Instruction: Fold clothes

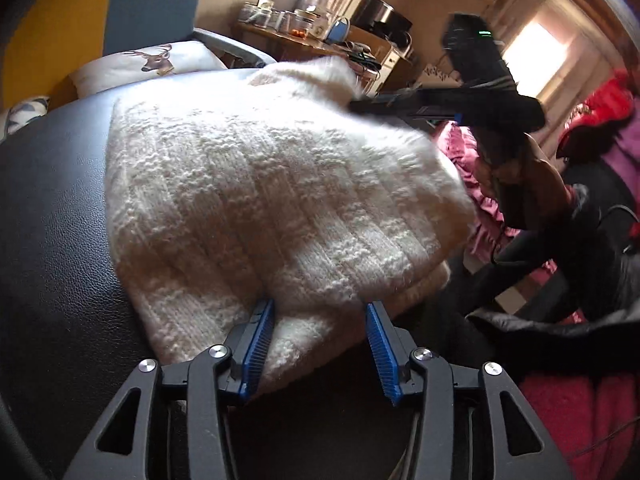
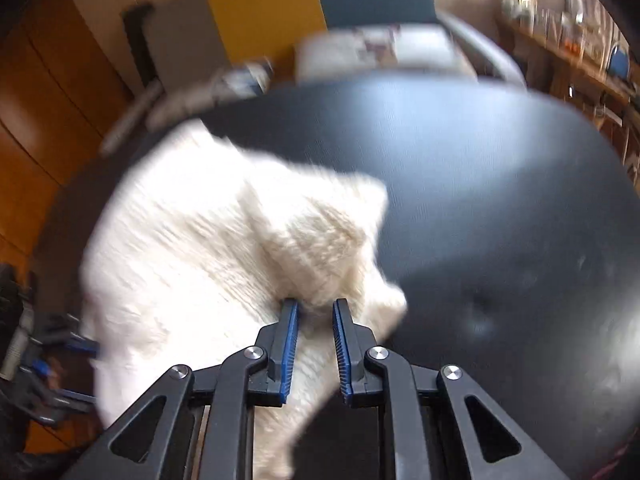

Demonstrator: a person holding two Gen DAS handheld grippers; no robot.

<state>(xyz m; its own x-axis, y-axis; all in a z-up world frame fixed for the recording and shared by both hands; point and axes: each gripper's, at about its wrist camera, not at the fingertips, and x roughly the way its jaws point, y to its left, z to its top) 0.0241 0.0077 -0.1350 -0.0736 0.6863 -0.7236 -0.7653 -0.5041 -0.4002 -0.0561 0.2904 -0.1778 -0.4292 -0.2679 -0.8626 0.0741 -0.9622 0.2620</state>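
Observation:
A white knitted sweater (image 1: 256,200) lies on a black leather surface (image 1: 52,240). My left gripper (image 1: 320,308) is open, its blue pads either side of the sweater's near edge, not closed on it. The right gripper shows in the left wrist view (image 1: 360,102) at the sweater's far right edge. In the right wrist view the sweater (image 2: 192,248) is blurred, and my right gripper (image 2: 314,304) has its jaws a little apart with a bunch of knit between the tips. The left gripper shows at that view's left edge (image 2: 76,364).
A deer-print pillow (image 1: 148,62) and a blue chair back (image 1: 152,0) lie beyond the surface. A cluttered wooden desk (image 1: 312,36) stands at the back. Pink and red bedding (image 1: 500,216) and a dark garment (image 1: 560,328) lie to the right.

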